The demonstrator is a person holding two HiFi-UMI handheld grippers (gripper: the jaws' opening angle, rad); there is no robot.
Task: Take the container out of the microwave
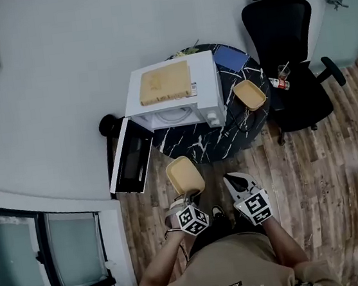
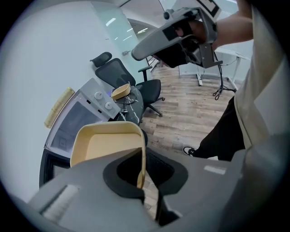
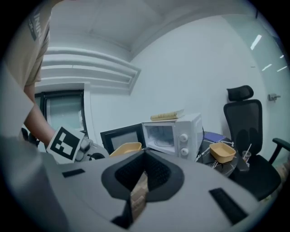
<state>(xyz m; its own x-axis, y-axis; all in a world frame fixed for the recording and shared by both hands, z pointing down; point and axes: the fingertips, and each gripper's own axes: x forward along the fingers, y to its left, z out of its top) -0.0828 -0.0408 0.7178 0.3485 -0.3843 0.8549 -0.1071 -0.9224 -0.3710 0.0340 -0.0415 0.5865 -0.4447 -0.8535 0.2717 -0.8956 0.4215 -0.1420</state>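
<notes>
The white microwave (image 1: 179,94) stands on a round black marble table (image 1: 211,140) with its door (image 1: 131,156) swung open to the left and its cavity (image 3: 161,135) bare. A tan shallow container (image 1: 184,174) hangs in front of the table, over the wooden floor. My left gripper (image 1: 185,202) is shut on its near rim, and the wall of the container (image 2: 106,144) runs between the jaws of the left gripper (image 2: 141,181). My right gripper (image 1: 237,180) is beside it on the right, shut on nothing; its jaws meet in the right gripper (image 3: 144,159) view.
A second tan container (image 1: 250,94) sits at the table's right edge, beside cables and a blue notebook (image 1: 230,57). A wooden board (image 1: 165,83) lies on the microwave. A black office chair (image 1: 284,48) stands right of the table. The person's legs are below me.
</notes>
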